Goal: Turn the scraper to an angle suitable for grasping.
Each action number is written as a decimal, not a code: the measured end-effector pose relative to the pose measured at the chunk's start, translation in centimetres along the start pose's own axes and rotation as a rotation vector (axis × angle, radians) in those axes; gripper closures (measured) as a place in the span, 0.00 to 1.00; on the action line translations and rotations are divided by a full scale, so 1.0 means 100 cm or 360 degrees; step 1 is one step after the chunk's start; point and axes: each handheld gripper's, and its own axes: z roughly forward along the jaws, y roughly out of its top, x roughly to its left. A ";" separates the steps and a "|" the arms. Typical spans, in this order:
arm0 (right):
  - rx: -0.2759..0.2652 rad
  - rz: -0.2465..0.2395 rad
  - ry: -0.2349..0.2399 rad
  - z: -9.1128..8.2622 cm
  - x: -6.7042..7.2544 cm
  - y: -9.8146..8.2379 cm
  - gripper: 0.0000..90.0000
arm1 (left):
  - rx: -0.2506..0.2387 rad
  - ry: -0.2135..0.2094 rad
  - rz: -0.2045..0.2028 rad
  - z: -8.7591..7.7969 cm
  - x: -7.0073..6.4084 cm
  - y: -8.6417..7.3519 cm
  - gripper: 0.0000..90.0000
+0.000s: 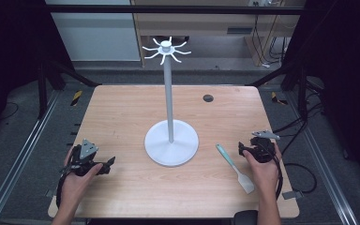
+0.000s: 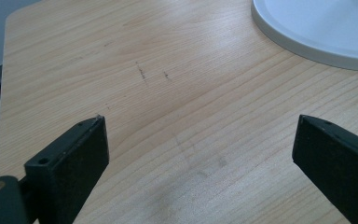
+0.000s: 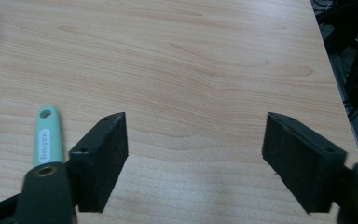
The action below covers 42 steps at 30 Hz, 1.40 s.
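A white stand (image 1: 170, 140) with a round base, a tall pole and a ring of hooks at its top (image 1: 167, 49) rises from the middle of the wooden table (image 1: 122, 108). To its right lies a spatula (image 1: 235, 168) with a mint-green handle (image 3: 45, 137) and a pale blade. My right gripper (image 1: 242, 149) rests just right of the spatula, open, nothing between its jaws (image 3: 196, 144). My left gripper (image 1: 108, 165) sits near the table's front left, open and empty (image 2: 200, 144), with the stand's base (image 2: 317, 28) ahead to its right.
A small dark round hole (image 1: 208, 98) marks the table's far right. Metal rails (image 1: 23, 154) run along both sides of the table, with cables (image 1: 304, 173) on the floor at the right. Bare wood lies between the two grippers.
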 end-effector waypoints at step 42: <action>0.0210 -0.0237 0.0277 0.015 0.053 0.023 1.00 | 0.0001 0.0009 0.0000 -0.001 0.001 0.000 0.04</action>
